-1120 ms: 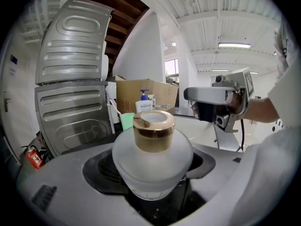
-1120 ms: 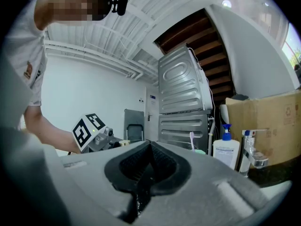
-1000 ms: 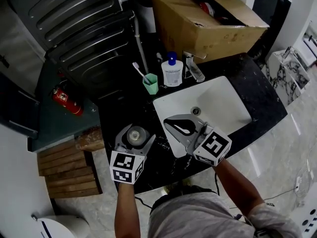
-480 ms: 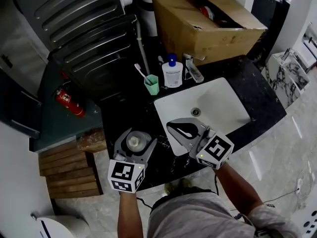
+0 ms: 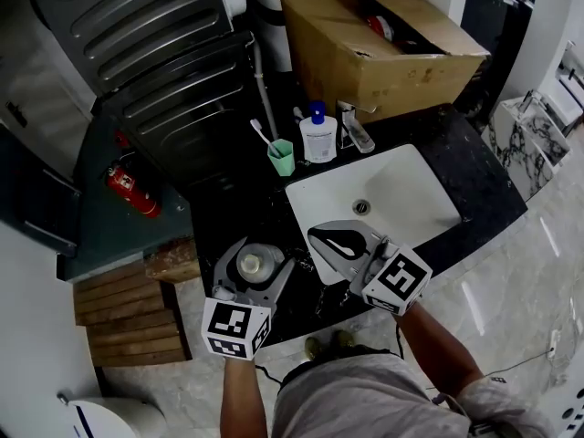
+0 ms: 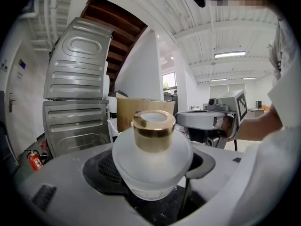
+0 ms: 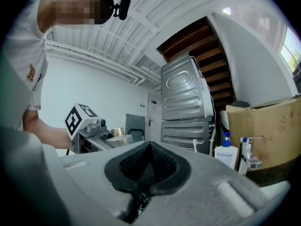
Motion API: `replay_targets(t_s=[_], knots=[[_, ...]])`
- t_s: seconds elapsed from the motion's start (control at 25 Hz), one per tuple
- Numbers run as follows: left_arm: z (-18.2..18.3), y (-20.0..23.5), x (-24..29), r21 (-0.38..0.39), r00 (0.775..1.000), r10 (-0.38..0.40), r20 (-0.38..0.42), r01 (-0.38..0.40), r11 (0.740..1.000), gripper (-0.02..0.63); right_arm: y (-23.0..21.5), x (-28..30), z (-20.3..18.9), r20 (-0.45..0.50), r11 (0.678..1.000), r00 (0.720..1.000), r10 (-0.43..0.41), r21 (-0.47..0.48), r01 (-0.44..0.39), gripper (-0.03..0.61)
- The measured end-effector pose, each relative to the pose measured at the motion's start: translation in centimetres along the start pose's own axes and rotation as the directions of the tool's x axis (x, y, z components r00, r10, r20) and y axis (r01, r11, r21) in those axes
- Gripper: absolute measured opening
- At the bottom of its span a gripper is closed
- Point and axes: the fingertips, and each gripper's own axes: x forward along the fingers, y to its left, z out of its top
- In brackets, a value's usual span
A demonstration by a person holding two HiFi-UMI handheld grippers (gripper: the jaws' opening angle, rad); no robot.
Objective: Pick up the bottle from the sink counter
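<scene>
The bottle (image 6: 153, 160) is round and frosted white with a gold cap (image 6: 154, 131). It stands upright between the jaws of my left gripper (image 6: 151, 175), which is shut on its wide body. In the head view the bottle (image 5: 256, 263) and left gripper (image 5: 255, 270) hang over the front left corner of the black sink counter (image 5: 224, 213). My right gripper (image 5: 339, 242) hovers over the front rim of the white basin (image 5: 406, 194). Its jaws are shut with nothing between them, and the pads meet in the right gripper view (image 7: 146, 173).
At the back of the counter stand a white pump bottle (image 5: 318, 135), a green cup with a toothbrush (image 5: 279, 156) and a chrome faucet (image 5: 356, 128). Behind them are an open cardboard box (image 5: 383, 35) and a grey washing machine (image 5: 164, 53). A red fire extinguisher (image 5: 128, 192) lies at the left.
My left gripper with the bottle has drifted a little toward the counter's front edge and the person. The right gripper has barely moved.
</scene>
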Motion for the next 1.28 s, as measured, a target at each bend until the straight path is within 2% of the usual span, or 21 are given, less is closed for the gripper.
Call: replay_targets(t_s=[1.28], knots=[[0.53, -0.72, 0.28, 0.012, 1.000, -0.023, 0.005, 0.023, 1.000, 0.331, -0.10, -0.42, -0.05, -0.007, 1.000, 1.000, -0.011, -0.013, 0.011, 0.000]])
